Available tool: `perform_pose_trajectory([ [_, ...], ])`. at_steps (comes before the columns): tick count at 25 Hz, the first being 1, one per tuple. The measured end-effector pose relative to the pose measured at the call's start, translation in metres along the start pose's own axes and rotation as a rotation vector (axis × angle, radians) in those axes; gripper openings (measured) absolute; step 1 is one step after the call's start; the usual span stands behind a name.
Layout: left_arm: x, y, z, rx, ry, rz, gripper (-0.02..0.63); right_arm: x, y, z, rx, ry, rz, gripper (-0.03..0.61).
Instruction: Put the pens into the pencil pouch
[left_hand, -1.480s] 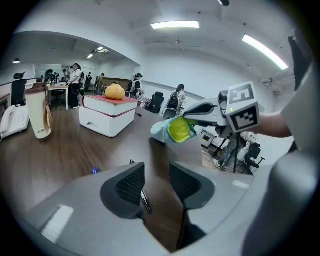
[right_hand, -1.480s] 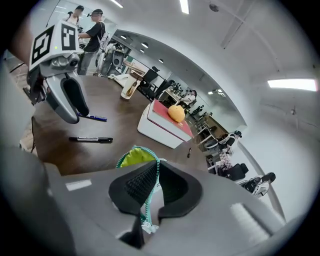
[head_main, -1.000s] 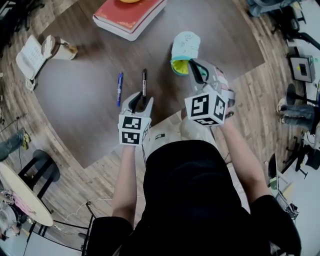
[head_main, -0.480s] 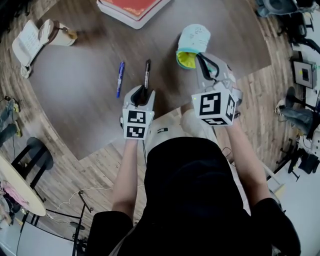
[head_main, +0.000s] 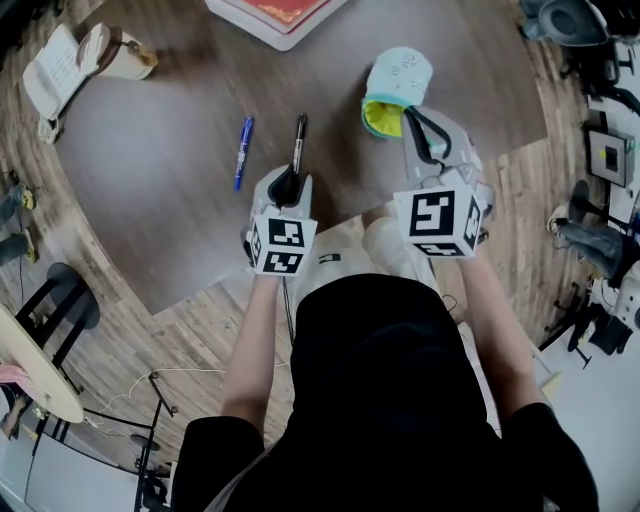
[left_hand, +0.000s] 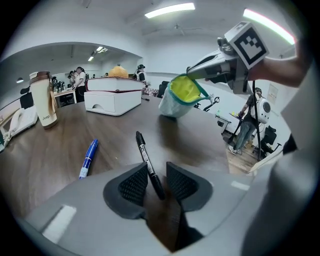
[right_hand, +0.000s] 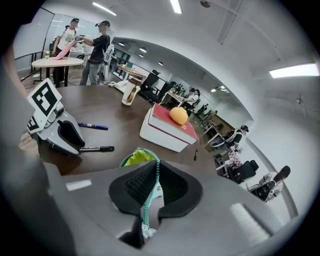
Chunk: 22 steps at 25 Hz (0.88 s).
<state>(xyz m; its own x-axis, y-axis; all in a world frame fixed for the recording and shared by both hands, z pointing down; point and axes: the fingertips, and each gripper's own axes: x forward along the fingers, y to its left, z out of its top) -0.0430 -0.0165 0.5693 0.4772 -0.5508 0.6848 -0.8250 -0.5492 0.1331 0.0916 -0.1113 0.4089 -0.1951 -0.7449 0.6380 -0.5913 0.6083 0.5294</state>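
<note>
Left gripper (head_main: 288, 185) lower than second ago, now down over black pen (head_main: 297, 145). Jaws have just been closing; pen's near end between them, pads not yet pressing. Blue pen (head_main: 243, 152) lies just left of it on tabletop (head_main: 150, 200). Right gripper (head_main: 425, 135) clamped on zip edge of pencil pouch (head_main: 395, 85), mouth held open ahead-right of left gripper. Judgement: both pens still outside pouch; first pickup under way, both insertions left.

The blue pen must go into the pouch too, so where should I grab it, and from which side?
Grip the blue pen at mid-barrel, coming down from its near end, jaws across its width. It lies flat on the table, pointing away, with bare wood either side.
</note>
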Motion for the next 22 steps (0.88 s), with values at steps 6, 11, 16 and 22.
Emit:
perform_pose_trajectory([
  [6, 0.0038, 0.0012, -0.0024, -0.005, 0.015, 0.014, 0.102, -0.0004, 0.0012, 0.0006, 0.007, -0.003, -0.003, 0.025],
  [11, 0.0056, 0.0037, -0.0038, 0.010, 0.026, 0.040, 0.078, -0.0015, 0.0007, -0.0007, 0.010, -0.001, -0.006, 0.025],
  [16, 0.0060, 0.0063, -0.0056, 0.005, 0.040, 0.049, 0.060, -0.0035, -0.0001, -0.0024, 0.009, 0.001, -0.011, 0.025],
  [22, 0.0044, 0.0077, -0.0059, 0.007, 0.048, 0.060, 0.040, -0.0049, -0.0016, -0.0017, 0.008, 0.000, -0.015, 0.025],
])
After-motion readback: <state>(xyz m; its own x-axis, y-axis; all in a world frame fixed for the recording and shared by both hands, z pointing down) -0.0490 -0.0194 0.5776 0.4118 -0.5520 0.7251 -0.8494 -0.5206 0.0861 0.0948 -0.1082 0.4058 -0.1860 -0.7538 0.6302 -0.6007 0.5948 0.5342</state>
